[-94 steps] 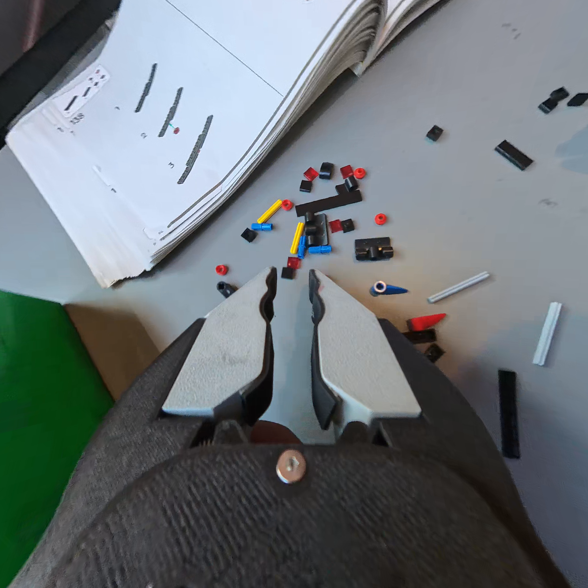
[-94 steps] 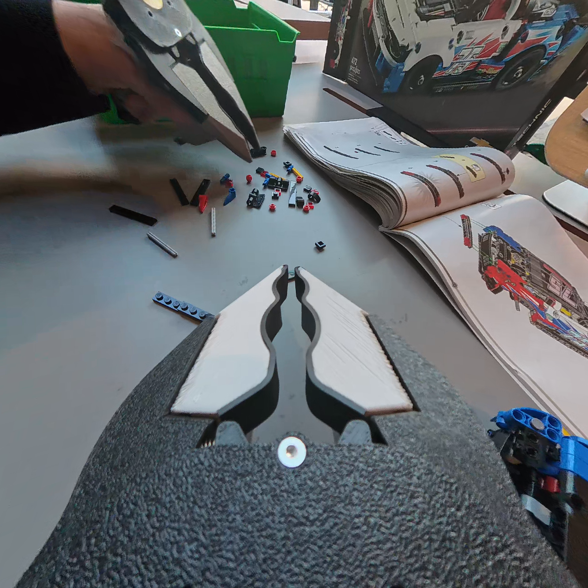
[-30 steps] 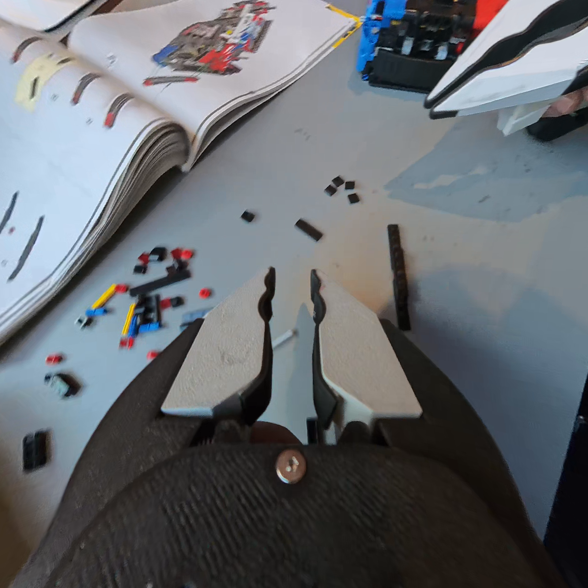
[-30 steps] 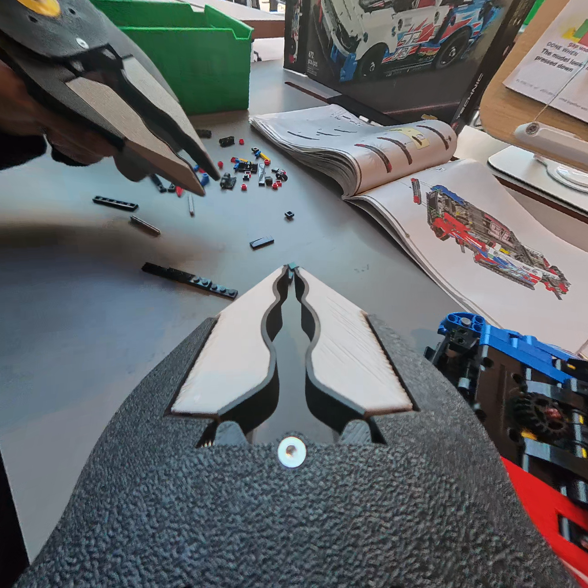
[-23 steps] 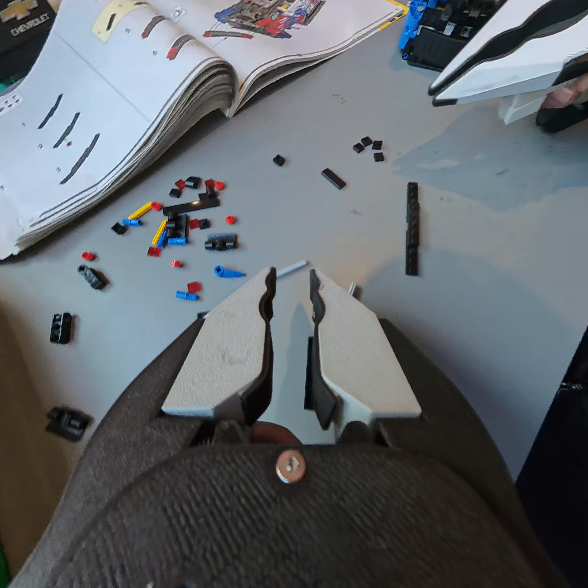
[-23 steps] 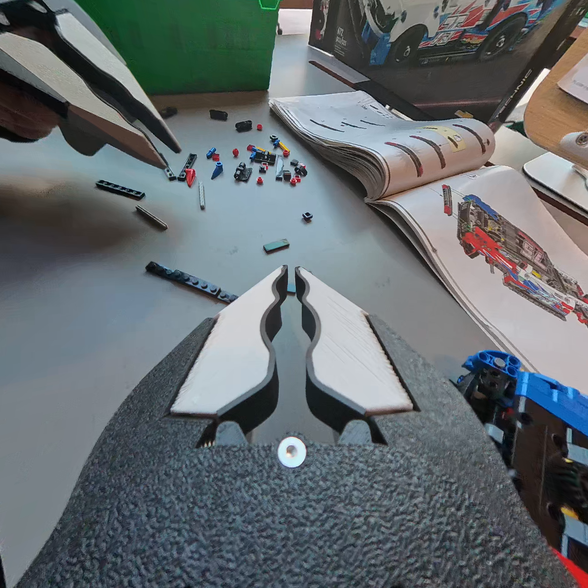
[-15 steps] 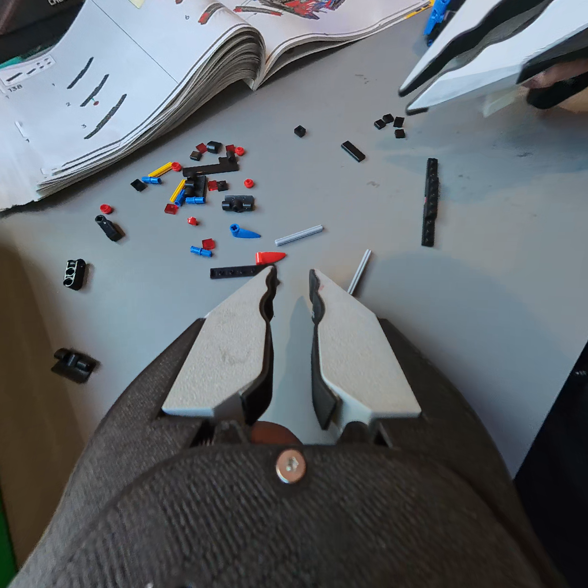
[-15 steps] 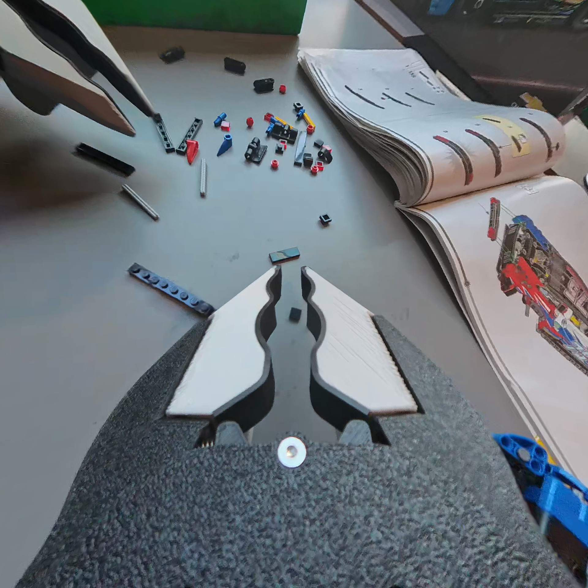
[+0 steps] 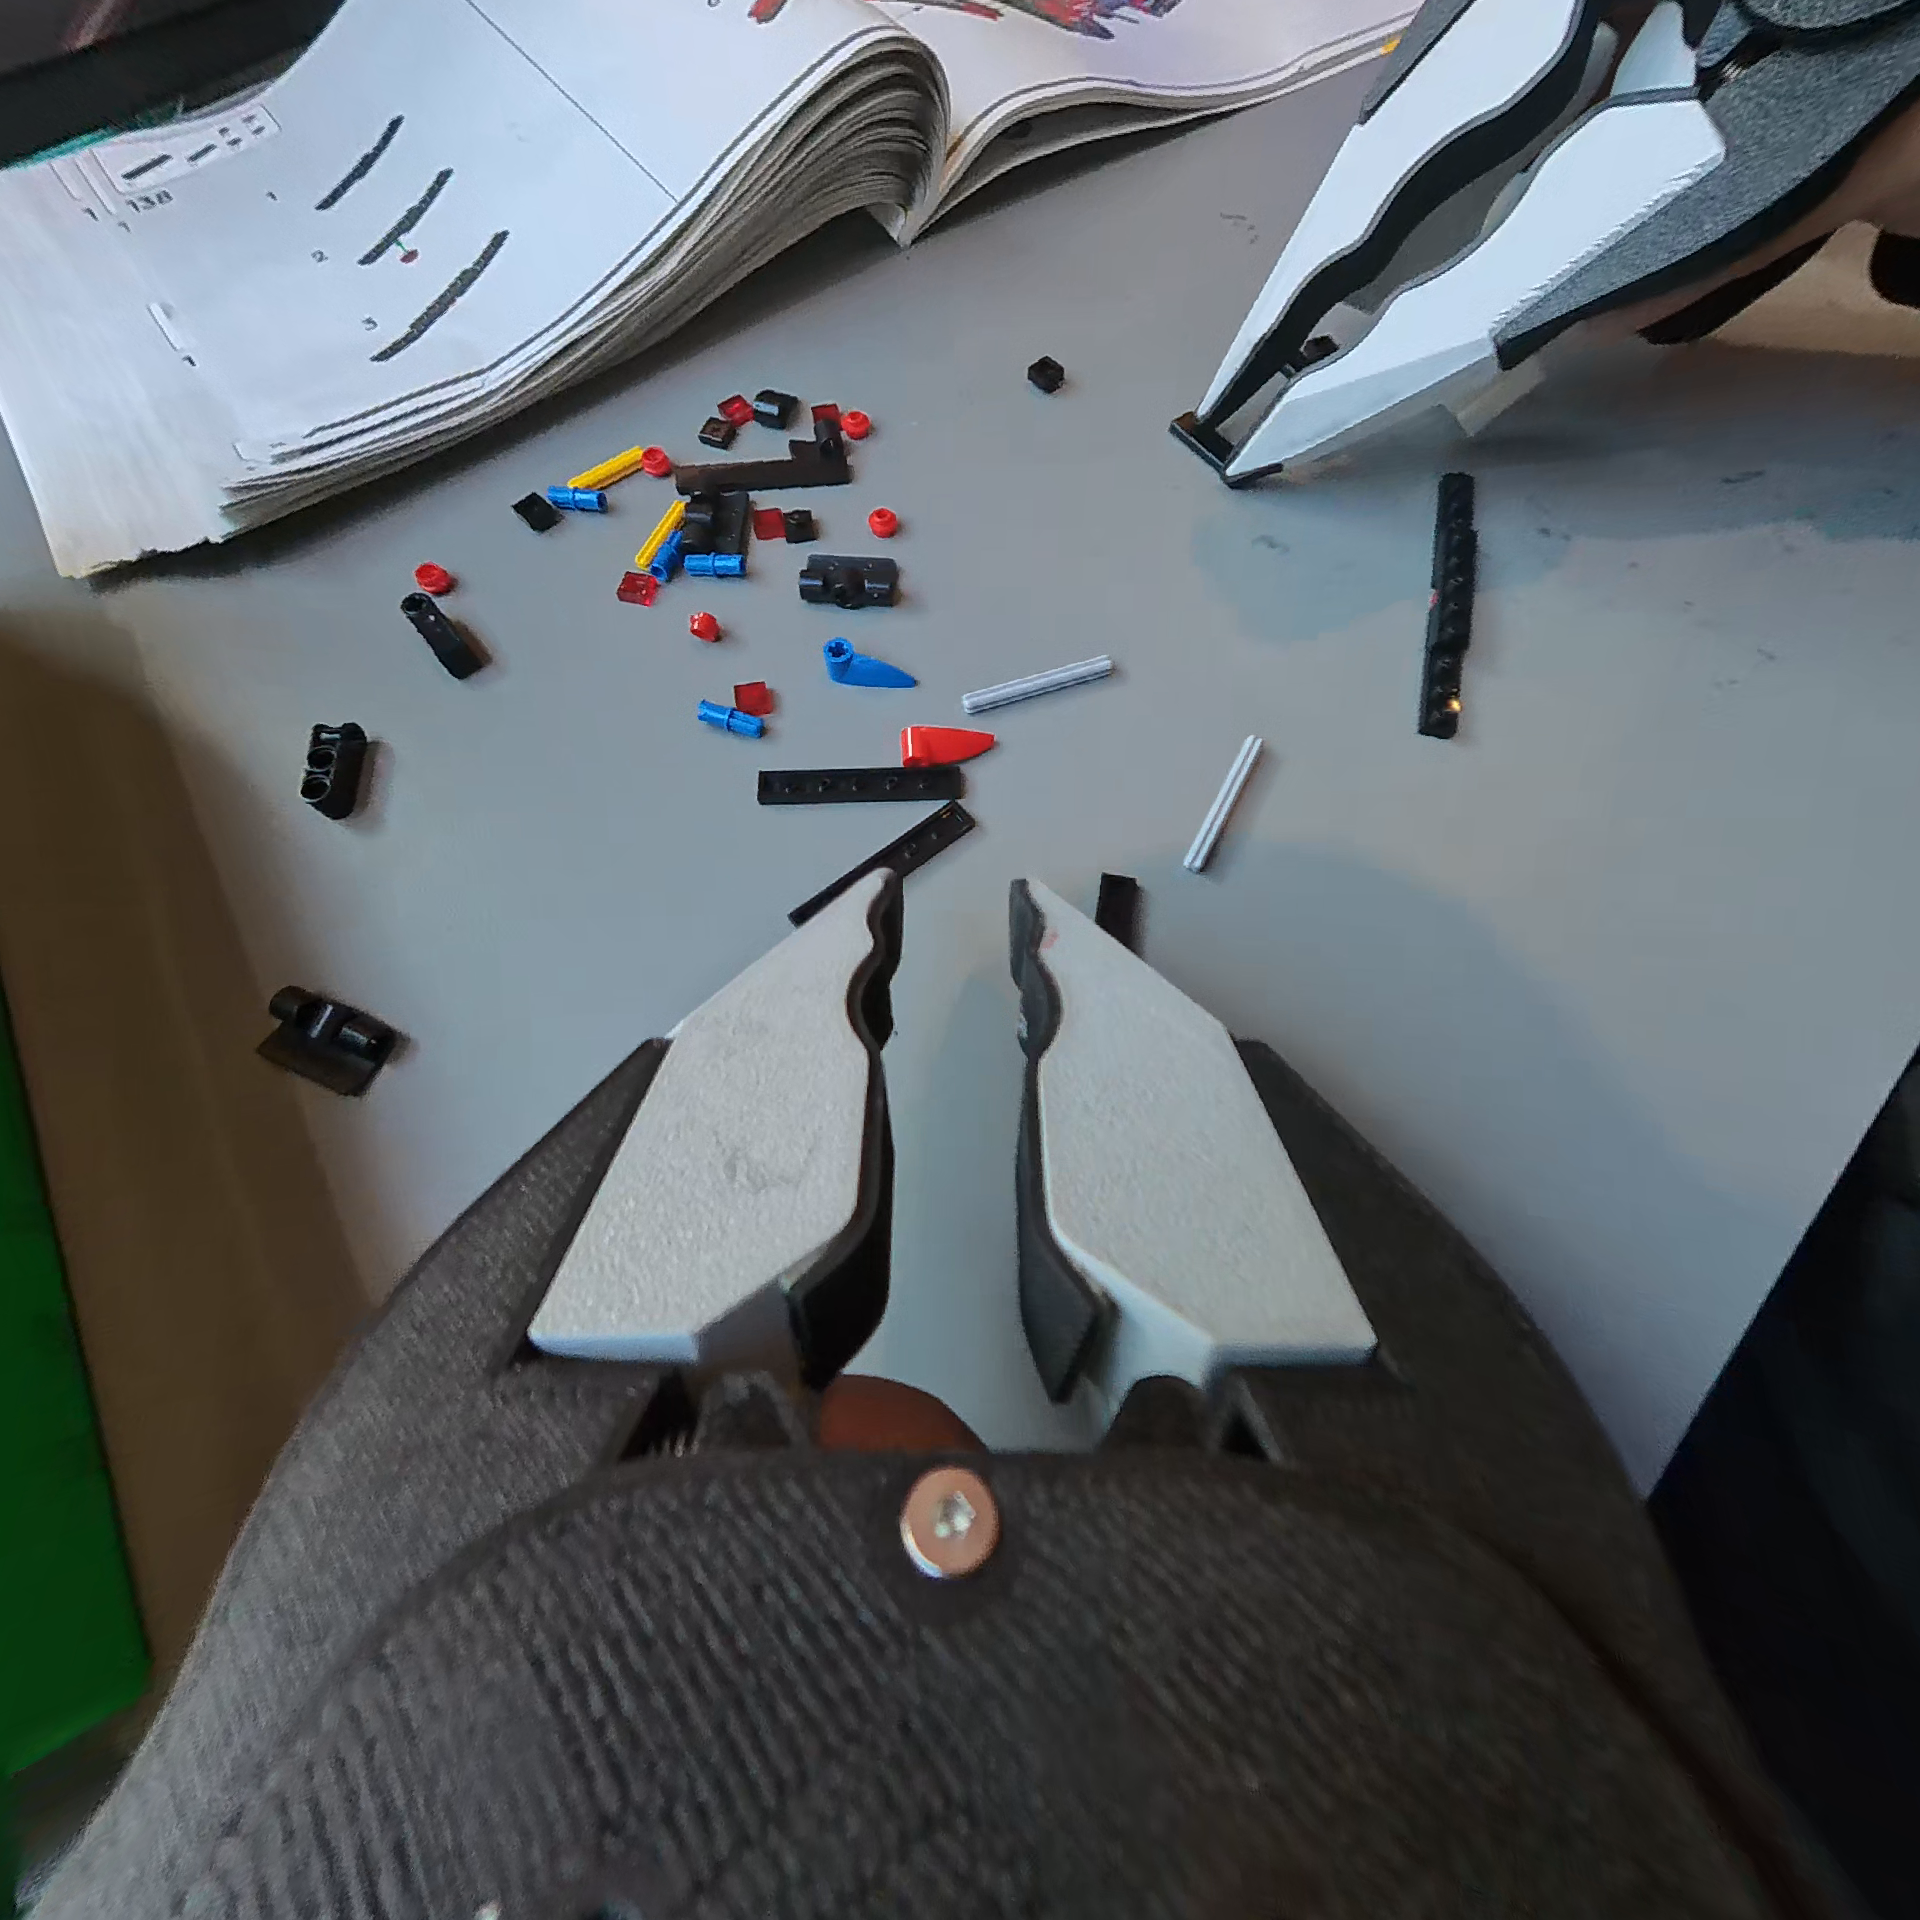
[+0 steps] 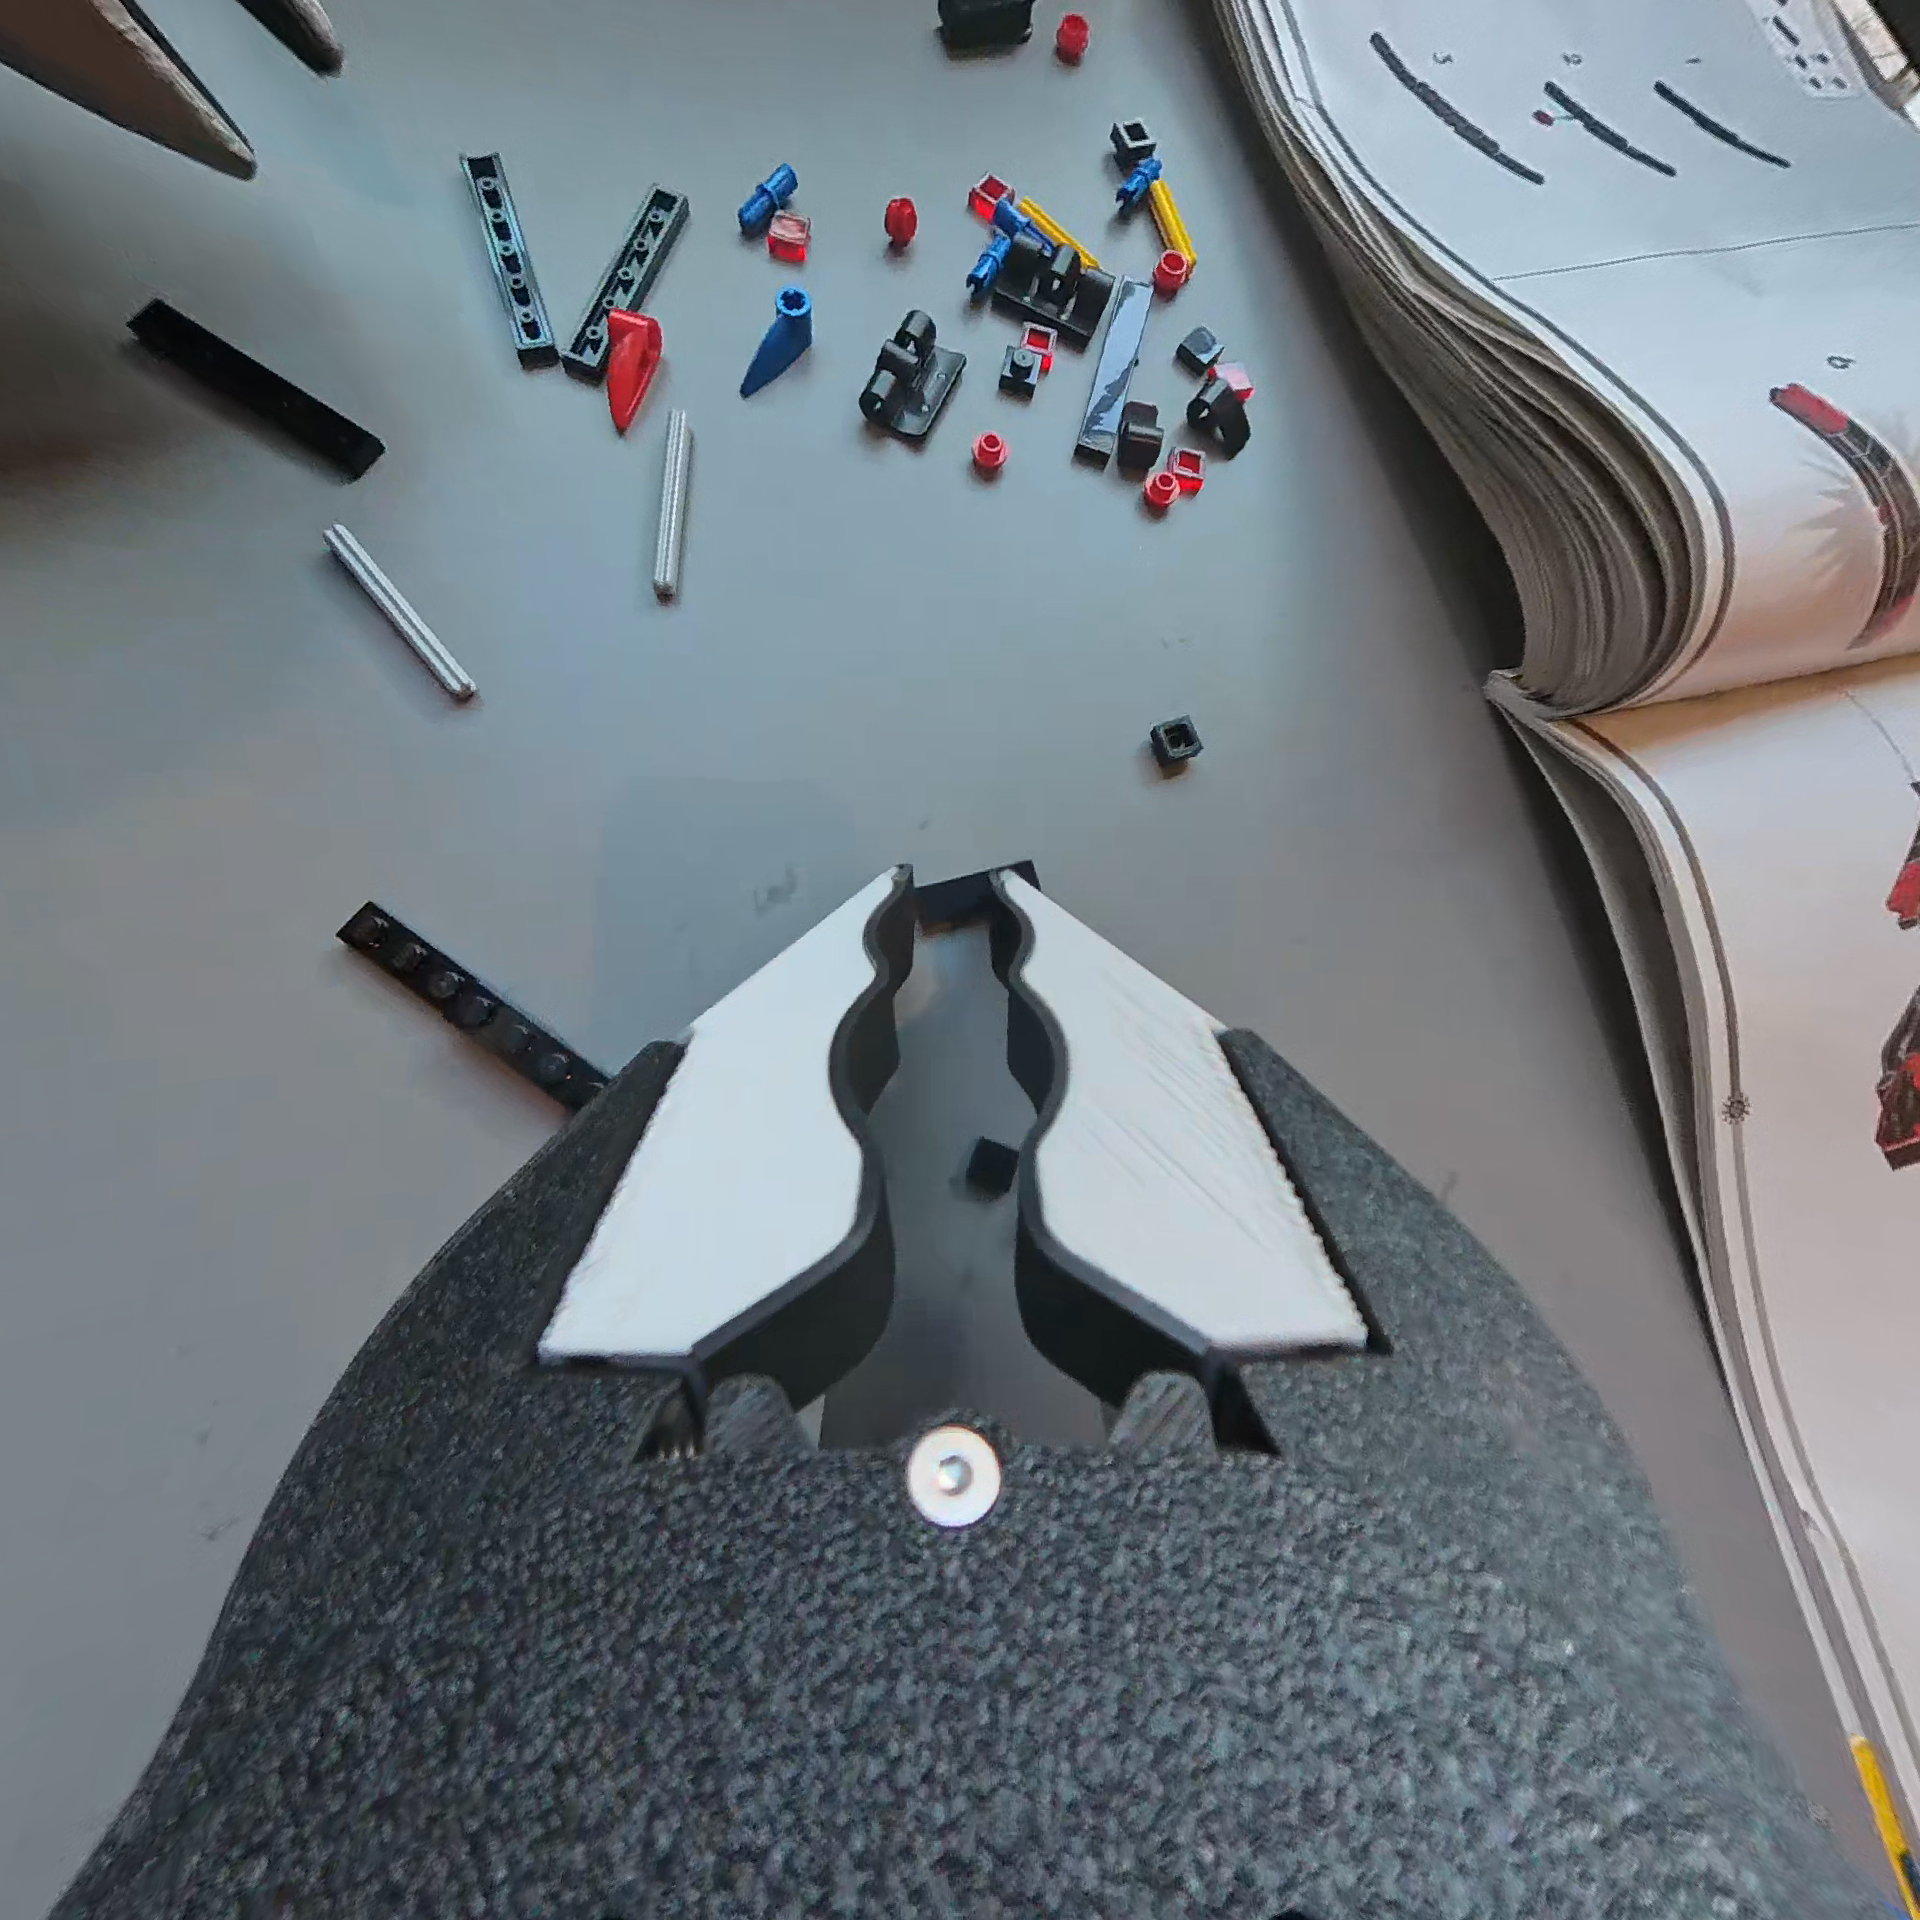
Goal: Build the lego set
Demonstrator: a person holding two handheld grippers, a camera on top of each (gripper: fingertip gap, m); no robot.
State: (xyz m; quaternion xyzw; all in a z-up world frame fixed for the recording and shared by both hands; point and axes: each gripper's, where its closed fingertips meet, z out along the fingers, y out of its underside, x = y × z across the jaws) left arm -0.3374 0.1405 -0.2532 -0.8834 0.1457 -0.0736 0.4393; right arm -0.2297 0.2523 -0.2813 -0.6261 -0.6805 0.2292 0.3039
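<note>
One small black flat tile [image 10: 971, 896] sits on the grey surface [image 10: 831, 727] between the tips of the right gripper [image 10: 954, 904], whose jaws are a little apart around it; half a second ago that tile lay just ahead of the tips. Whether they pinch it yet I cannot tell. The left gripper [image 9: 954, 902] hangs open and empty near two black beams [image 9: 862, 785], having drawn back from the scattered small pieces [image 9: 717, 520]. The open instruction booklet [image 10: 1621, 343] lies beyond, to the right in the right wrist view.
</note>
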